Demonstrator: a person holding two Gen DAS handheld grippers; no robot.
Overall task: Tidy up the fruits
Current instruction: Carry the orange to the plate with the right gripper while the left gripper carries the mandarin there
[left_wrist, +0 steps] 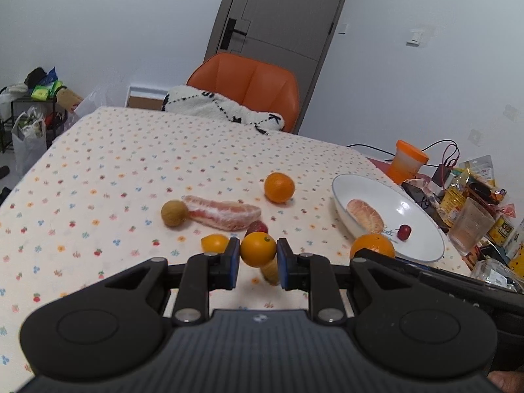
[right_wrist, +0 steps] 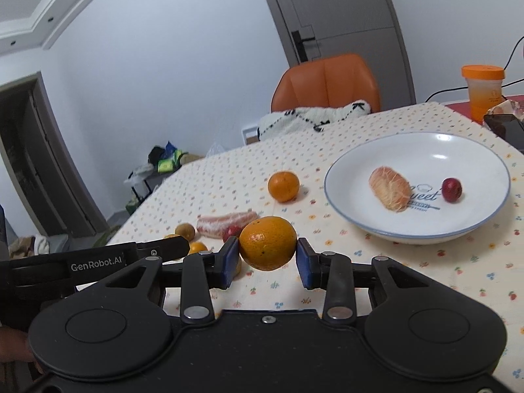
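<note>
Both grippers hold fruit above the flower-print bench [left_wrist: 114, 163]. The left gripper [left_wrist: 258, 255] has its blue fingers [left_wrist: 233, 262] closed on a small orange [left_wrist: 258, 249], with both pads pressed against its sides at about its widest part. The right gripper [right_wrist: 268, 257] carries a larger orange [right_wrist: 268, 243]; the left pad touches it, while the right pad shows a thin sliver of gap in this view, so I cannot tell how firmly that side bears. The white plate [right_wrist: 386, 229], at two o'clock from the right gripper, already holds a peeled citrus segment [right_wrist: 389, 188] and a small red fruit [right_wrist: 452, 190]. Still on the bench at eleven to twelve o'clock lie another orange [right_wrist: 283, 186], a long peeled pomelo piece [right_wrist: 226, 224], a brown round fruit [right_wrist: 185, 231] and a small yellow citrus [left_wrist: 214, 243]. The risks, as I judge them: round, smooth skin can roll out of flat pads if either tool tilts or squeezes unevenly, the larger orange most of all; the two tools sit close, so swinging both toward the plate together could knock them; and dropping from height could send an orange rolling off the plate's shallow rim or into the red fruit.
</note>
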